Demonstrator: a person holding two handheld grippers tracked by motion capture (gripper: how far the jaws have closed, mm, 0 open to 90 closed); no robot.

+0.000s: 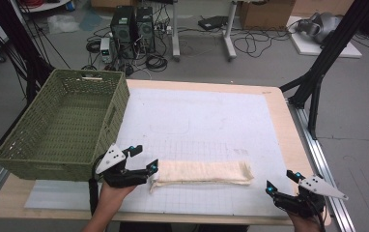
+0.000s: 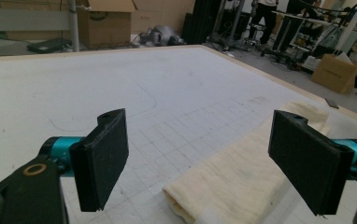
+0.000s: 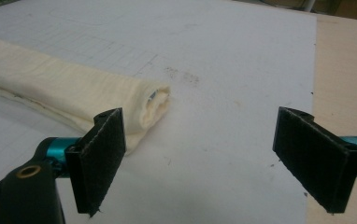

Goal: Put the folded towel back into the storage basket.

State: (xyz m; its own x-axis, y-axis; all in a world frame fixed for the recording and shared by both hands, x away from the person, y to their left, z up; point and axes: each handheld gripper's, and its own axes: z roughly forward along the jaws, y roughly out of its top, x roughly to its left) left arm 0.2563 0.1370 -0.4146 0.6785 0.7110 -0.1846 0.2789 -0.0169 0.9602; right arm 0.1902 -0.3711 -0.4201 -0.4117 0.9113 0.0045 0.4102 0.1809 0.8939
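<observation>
While both stand wide apart, left gripper [image 1: 144, 159] at folded cloth's [image 1: 202, 172] end, right gripper [image 1: 281, 182] beyond other end

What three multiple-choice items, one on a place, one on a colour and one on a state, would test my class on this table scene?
1. Where does the basket stand?
A. at the table's far right corner
B. on the table's left side
C. on the floor

2. What colour is the folded cloth?
A. cream
B. dark blue
C. red

3. How does the right tool stand?
A. shut on the cloth
B. shut on nothing
C. open, holding nothing

Answers:
1 B: the high view shows the green basket on the left part of the table.
2 A: the cloth looks pale cream in the high view and both gripper views.
3 C: in the right gripper view its black jaws stand wide apart, with the cloth's end lying beyond them.
</observation>
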